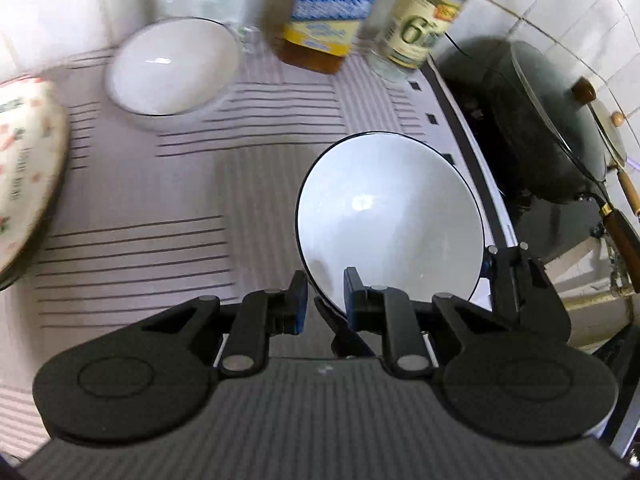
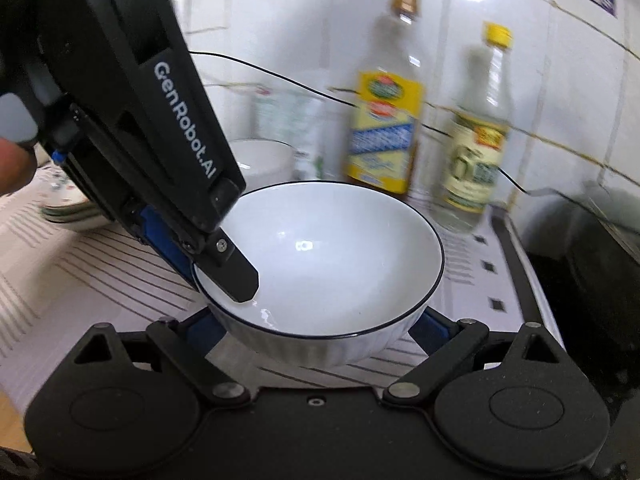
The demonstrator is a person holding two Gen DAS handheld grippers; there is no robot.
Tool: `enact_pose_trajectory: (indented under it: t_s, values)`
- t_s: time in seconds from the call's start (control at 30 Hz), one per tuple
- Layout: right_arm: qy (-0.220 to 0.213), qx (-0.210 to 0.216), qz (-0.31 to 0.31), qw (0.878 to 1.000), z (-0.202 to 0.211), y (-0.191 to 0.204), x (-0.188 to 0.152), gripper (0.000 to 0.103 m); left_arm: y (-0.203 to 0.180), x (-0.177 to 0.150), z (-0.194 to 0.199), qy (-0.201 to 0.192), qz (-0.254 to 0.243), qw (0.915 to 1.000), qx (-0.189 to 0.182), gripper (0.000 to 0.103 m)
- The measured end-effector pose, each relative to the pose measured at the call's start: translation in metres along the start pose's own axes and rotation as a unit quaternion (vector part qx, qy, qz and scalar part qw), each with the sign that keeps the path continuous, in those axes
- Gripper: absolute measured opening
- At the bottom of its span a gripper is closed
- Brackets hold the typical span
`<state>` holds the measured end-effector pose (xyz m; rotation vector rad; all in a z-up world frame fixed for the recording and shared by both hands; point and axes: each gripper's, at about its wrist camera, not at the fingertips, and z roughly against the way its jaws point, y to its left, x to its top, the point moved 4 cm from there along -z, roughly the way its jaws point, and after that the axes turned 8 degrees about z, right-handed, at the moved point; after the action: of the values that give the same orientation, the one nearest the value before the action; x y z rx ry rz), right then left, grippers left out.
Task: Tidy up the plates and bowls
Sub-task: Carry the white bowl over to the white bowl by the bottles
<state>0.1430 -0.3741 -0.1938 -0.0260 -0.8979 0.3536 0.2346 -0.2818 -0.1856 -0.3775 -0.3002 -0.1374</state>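
Note:
A white bowl with a dark rim (image 1: 392, 224) (image 2: 336, 256) hangs a little above the striped cloth. My left gripper (image 1: 326, 292) (image 2: 230, 270) is shut on its near-left rim, one finger inside the bowl and one outside. My right gripper (image 2: 316, 328) clasps the same bowl around its ribbed outer wall, blue pads pressed on both sides; one of its fingers (image 1: 516, 280) shows past the bowl in the left wrist view. A second white bowl (image 1: 172, 68) (image 2: 260, 156) sits further back by the wall. Flower-patterned plates (image 1: 24, 160) (image 2: 64, 204) lie at the left.
A yellow-labelled bottle (image 1: 328, 12) (image 2: 384, 120) and a clear bottle (image 1: 420, 20) (image 2: 476, 148) stand against the tiled wall behind the bowl. To the right, a dark wok with a glass lid (image 1: 552, 120) sits on the stove. A striped cloth (image 1: 160, 200) covers the counter.

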Motion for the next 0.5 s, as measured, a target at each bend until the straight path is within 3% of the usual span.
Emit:
enact_pose_trajectory:
  t_s: [0.23, 0.5]
  values:
    - [-0.018, 0.058, 0.036, 0.997, -0.012, 0.039, 0.026, 0.098, 0.050, -0.008, 0.036, -0.022, 0.035, 0.9988, 0.025, 0.018]
    - [-0.011, 0.102, 0.066, 0.993, -0.036, 0.080, 0.031, 0.098, 0.103, -0.016, 0.034, -0.015, 0.096, 0.9943, 0.044, 0.018]
